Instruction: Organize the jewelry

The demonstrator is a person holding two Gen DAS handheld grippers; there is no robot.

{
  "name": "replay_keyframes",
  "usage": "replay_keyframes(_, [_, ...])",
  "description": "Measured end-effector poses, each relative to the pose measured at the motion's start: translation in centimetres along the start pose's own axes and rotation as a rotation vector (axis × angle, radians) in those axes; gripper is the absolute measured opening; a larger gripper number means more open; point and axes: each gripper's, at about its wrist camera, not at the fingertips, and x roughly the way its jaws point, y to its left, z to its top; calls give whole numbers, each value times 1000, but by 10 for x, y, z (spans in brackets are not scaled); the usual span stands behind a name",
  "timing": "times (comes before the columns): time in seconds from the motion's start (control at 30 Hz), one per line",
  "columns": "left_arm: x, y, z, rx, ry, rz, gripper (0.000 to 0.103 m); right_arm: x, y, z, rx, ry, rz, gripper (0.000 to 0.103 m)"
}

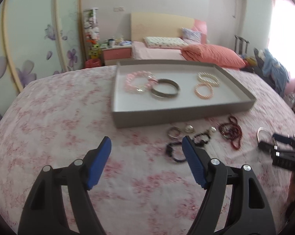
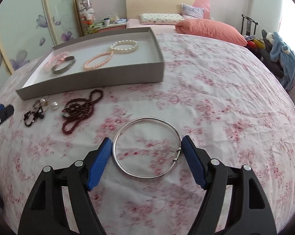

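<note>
A grey tray (image 1: 178, 112) (image 2: 100, 78) on the pink floral cloth holds a pink bead bracelet (image 1: 131, 82), a dark metal bangle (image 1: 165, 91) (image 2: 62, 67), and two pearl bracelets (image 1: 204, 92) (image 2: 124, 47). Loose pieces lie in front of it: a dark red bead necklace (image 1: 230, 131) (image 2: 78, 110), black bead bracelets (image 1: 174, 152) (image 2: 32, 117), rings and pearl pieces (image 1: 180, 131) (image 2: 47, 103). My left gripper (image 1: 146, 143) is open and empty, hovering left of them. My right gripper (image 2: 146, 143) is open, its pads on either side of a thin silver bangle (image 2: 125, 171) lying flat.
The cloth-covered table (image 2: 216, 107) curves away on all sides. Behind it stand a bed with a coral pillow (image 1: 212, 55), a nightstand (image 1: 116, 52) and a flowered wardrobe (image 1: 30, 39). My right gripper shows at the right edge of the left wrist view (image 1: 280, 148).
</note>
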Motion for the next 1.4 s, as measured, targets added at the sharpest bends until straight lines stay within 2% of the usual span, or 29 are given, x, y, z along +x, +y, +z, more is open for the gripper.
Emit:
replay_keyframes(0.1, [6, -11, -1, 34, 21, -5, 73, 2, 1, 2, -4, 1, -2, 74])
replay_keyframes(0.37, [18, -19, -2, 50, 76, -16, 73, 1, 1, 1, -4, 1, -2, 74])
replay_keyframes(0.63, [34, -25, -4, 50, 158, -55, 52, 1, 1, 1, -3, 1, -1, 74])
replay_keyframes(0.97, [38, -23, -1, 7, 157, -69, 50, 1, 1, 1, -2, 2, 0, 75])
replay_keyframes(1.2, [38, -25, -1, 14, 154, -58, 15, 1, 1, 1, -2, 2, 0, 75])
replay_keyframes(1.4, [35, -22, -3, 21, 154, -60, 11, 1, 1, 1, -1, 2, 0, 75])
